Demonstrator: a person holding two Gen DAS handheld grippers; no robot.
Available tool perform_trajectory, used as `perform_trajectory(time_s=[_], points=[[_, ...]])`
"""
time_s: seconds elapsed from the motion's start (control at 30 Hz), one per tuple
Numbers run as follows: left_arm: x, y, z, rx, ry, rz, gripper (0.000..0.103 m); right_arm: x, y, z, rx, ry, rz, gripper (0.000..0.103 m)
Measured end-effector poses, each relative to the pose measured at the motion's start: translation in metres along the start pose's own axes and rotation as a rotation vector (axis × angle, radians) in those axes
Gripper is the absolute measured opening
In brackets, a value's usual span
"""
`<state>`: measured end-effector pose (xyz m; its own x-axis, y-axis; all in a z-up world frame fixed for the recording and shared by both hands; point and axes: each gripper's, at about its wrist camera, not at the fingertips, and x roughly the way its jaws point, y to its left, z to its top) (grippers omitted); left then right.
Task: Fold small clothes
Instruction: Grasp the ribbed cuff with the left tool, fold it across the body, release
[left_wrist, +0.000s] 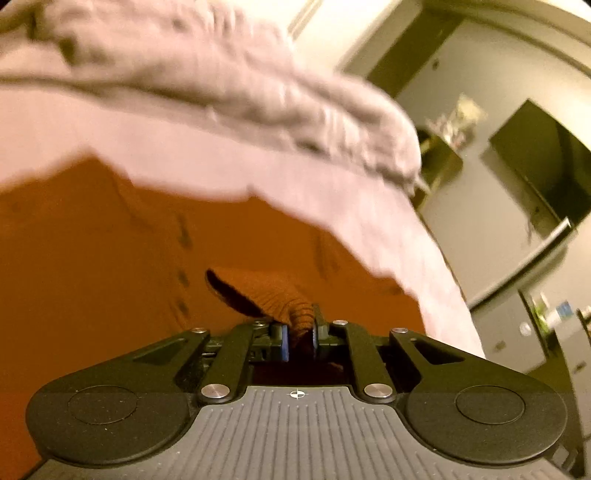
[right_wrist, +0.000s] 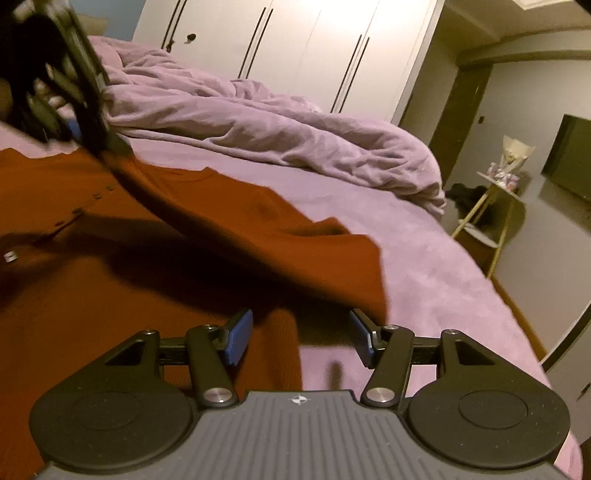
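Observation:
A rust-orange ribbed cardigan (right_wrist: 110, 258) with a row of small dark buttons lies spread on the lilac bed sheet (right_wrist: 424, 280). My left gripper (left_wrist: 300, 334) is shut on a fold of the cardigan's ribbed edge (left_wrist: 273, 295). It also shows in the right wrist view (right_wrist: 74, 122) at the upper left, lifting a strip of the cardigan. My right gripper (right_wrist: 301, 338) is open and empty, low over the cardigan's near right edge where cloth meets sheet.
A crumpled lilac duvet (right_wrist: 258, 125) lies along the far side of the bed. White wardrobe doors (right_wrist: 295, 44) stand behind it. To the right, a small light-wood side table (right_wrist: 495, 199) and a dark screen (right_wrist: 572, 155) stand past the bed's edge.

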<state>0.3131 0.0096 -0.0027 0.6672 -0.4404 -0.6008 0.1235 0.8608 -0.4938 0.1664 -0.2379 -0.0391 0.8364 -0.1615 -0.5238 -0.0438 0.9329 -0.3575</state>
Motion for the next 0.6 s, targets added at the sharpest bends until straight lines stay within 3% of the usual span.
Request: perform_trajectory(time_s=[0.13,0.27,0.43,0.6], points=[[-0.026,0.023,0.013,0.078,-0.115,0.164,0.013,0.022,0.013,0.015,-0.055,0.028,-0.021,0.058],[-0.023,0.067,0.001,0.064,-0.081,0.347,0.013,0.047,0.029,0.021,-0.127,0.050,-0.068,0.058],[-0.012,0.105,-0.020,-0.044,-0.031,0.340,0.014,0.058,0.032,0.028,-0.121,0.050,-0.085,0.056],[-0.003,0.110,-0.019,-0.065,-0.052,0.320,0.014,0.064,0.045,0.031,-0.188,0.033,-0.048,0.025]])
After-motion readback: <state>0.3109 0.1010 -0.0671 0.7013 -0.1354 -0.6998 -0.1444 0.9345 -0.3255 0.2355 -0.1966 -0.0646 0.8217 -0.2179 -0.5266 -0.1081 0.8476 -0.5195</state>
